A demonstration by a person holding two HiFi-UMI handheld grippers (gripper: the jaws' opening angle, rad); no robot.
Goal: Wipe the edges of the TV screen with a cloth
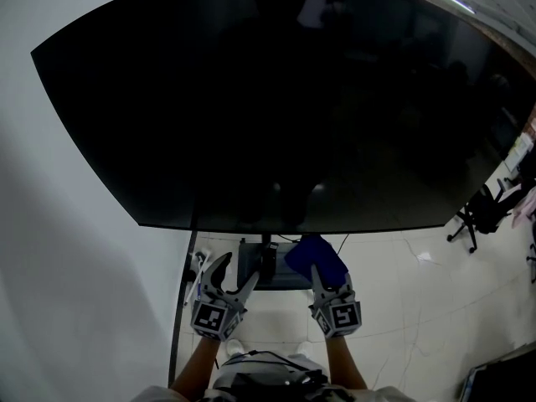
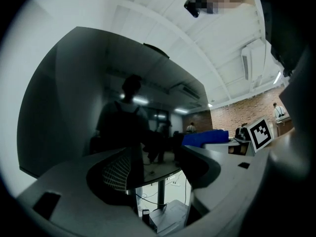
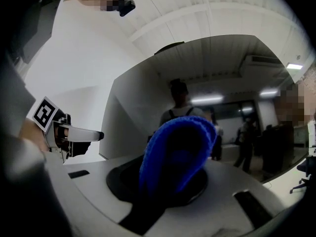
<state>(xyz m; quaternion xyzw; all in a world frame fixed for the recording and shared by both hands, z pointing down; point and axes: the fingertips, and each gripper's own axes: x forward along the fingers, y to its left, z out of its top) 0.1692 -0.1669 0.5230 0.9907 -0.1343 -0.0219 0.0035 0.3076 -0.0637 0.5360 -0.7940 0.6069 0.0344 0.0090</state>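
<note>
Right, we hold cloth [image 1: 316, 258] clamped in right gripper [image 1: 328, 279], lower centre of frame, just under bottom edge of TV screen [image 1: 276, 99]; no contact we can see. Left gripper [image 1: 236, 273] beside it, jaws wide, nothing between. We judge wiping not begun: all four edges left. Head view gives whole screen and both grippers. Right gripper view alone shows blue cloth bunched between its jaws. Left gripper view confirms empty gap, stand [image 2: 161, 194] beyond.

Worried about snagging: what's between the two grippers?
In the head view, the TV stand's base shows, lower down, between the left gripper and the right gripper holding the blue cloth.
</note>
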